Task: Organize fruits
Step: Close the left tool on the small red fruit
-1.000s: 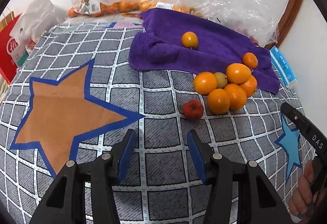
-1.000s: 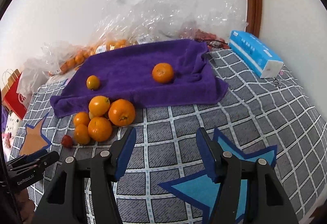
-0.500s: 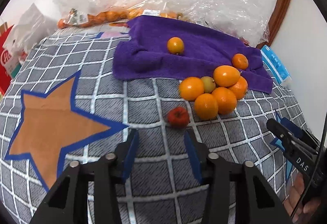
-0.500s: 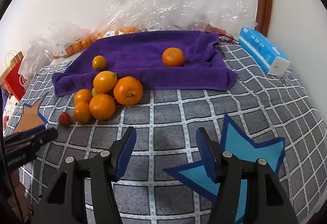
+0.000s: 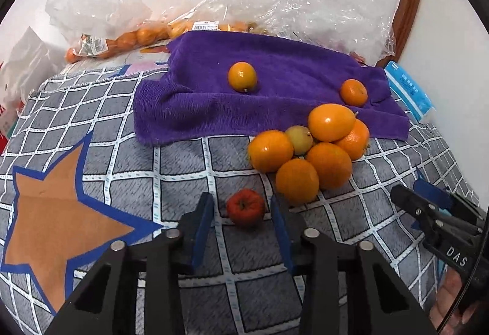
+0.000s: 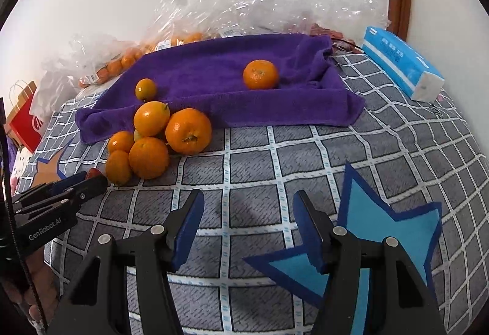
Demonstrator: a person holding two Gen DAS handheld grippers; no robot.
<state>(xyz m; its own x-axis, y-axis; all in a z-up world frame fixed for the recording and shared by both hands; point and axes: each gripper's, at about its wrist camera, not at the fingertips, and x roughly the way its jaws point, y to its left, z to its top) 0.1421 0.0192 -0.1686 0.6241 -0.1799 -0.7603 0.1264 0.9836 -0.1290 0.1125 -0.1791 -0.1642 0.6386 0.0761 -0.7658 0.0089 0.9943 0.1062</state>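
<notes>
The left gripper (image 5: pixel 241 214) closes its fingers around a small red fruit (image 5: pixel 245 207), pads not yet touching it, on the checked cover just in front of the pile of oranges (image 5: pixel 308 151). Beyond that pile, two more oranges sit on the purple towel (image 5: pixel 275 90). To the pile's right, the right gripper (image 6: pixel 249 226) hovers, fingers spread and empty.

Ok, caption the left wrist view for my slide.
Left gripper closing its jaws around the red fruit, beside the orange pile.

"DAS" stands on the right gripper (image 5: pixel 428 197) — "GenRobot.AI" on the left gripper (image 6: pixel 88 182).
</notes>
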